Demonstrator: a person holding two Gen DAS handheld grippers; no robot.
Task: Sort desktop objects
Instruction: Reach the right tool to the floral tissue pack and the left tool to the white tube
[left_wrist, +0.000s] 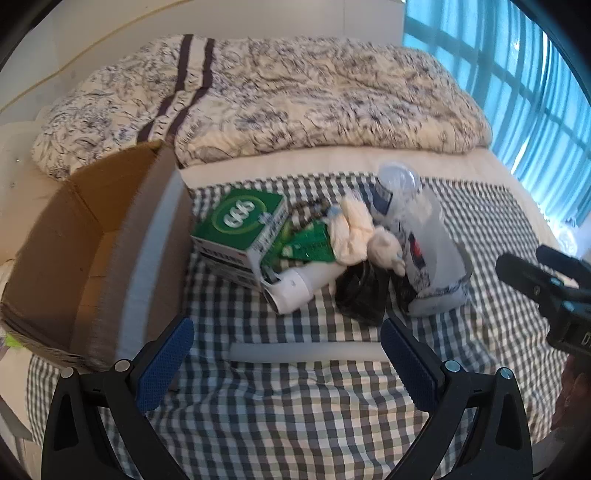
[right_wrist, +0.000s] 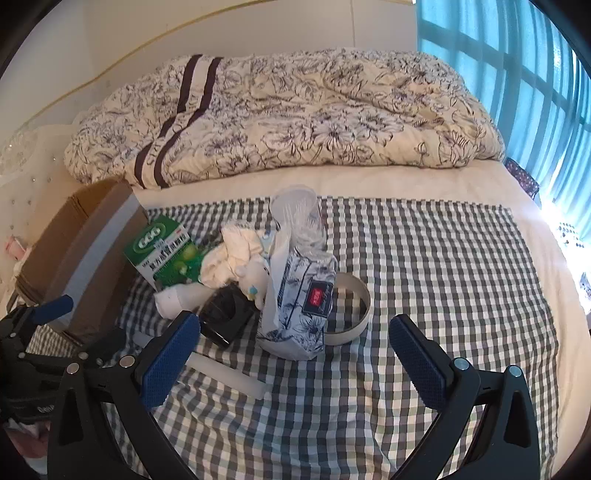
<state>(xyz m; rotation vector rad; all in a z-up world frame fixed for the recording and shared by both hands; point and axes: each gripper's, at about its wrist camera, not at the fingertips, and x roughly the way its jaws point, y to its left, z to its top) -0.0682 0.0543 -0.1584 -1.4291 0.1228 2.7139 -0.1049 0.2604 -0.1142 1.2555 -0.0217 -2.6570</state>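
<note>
Both grippers we hold spread wide and empty above the checked cloth (right_wrist: 369, 406): the left gripper (left_wrist: 287, 354) over a white stick (left_wrist: 303, 352), the right gripper (right_wrist: 294, 350) before a floral tissue pack (right_wrist: 303, 306). Beyond lies the heap: green medicine box (left_wrist: 240, 229), cream cloth (left_wrist: 354, 232), clear cup (right_wrist: 297, 206), beside a cardboard box (left_wrist: 85, 243).
</note>
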